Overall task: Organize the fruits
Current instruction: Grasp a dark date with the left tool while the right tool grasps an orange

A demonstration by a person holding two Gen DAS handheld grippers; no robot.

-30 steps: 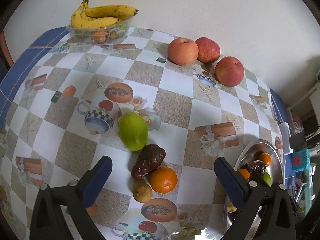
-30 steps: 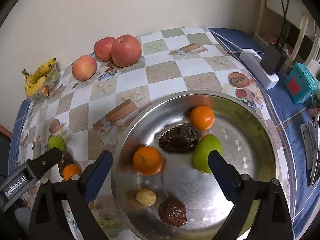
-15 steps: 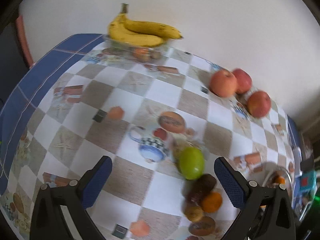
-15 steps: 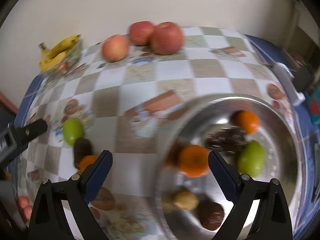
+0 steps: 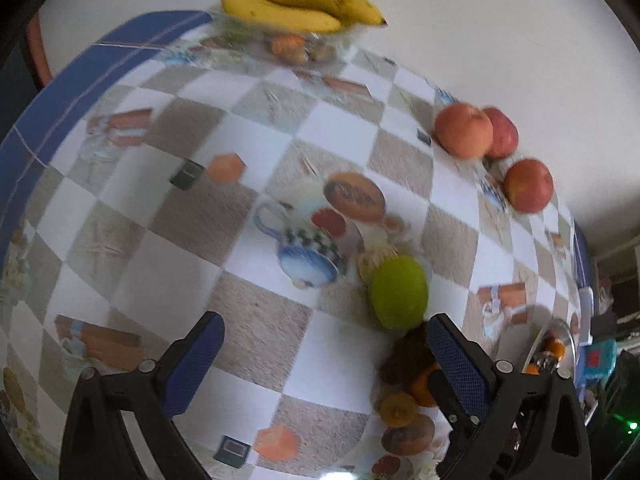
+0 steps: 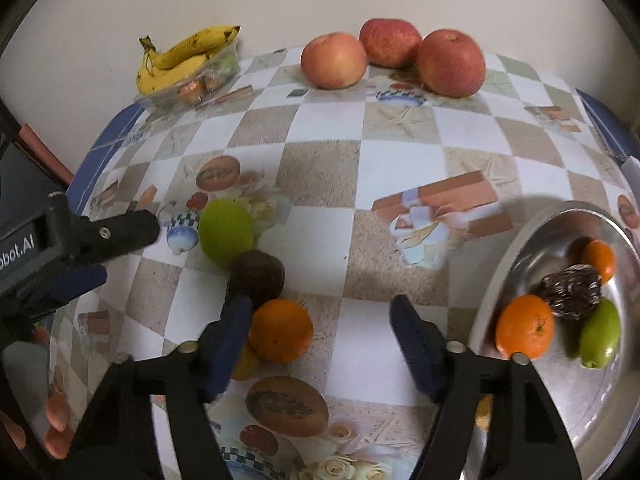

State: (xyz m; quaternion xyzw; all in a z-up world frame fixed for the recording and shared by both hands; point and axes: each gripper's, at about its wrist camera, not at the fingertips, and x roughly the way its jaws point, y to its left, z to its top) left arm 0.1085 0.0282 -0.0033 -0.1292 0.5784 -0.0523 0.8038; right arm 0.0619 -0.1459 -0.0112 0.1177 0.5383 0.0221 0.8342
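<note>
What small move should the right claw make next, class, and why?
Probably ease the right claw forward and slightly left, then close on the loose orange. The claw is open and empty, the orange sits just inside its left finger, and similar fruit already lies in the metal bowl. The left claw is open too.

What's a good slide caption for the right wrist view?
Open right gripper nears an orange beside the steel bowl.

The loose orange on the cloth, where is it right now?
In the right wrist view the orange lies low and left of centre, just inside the right gripper's left finger, right below the dark brown fruit.
</note>
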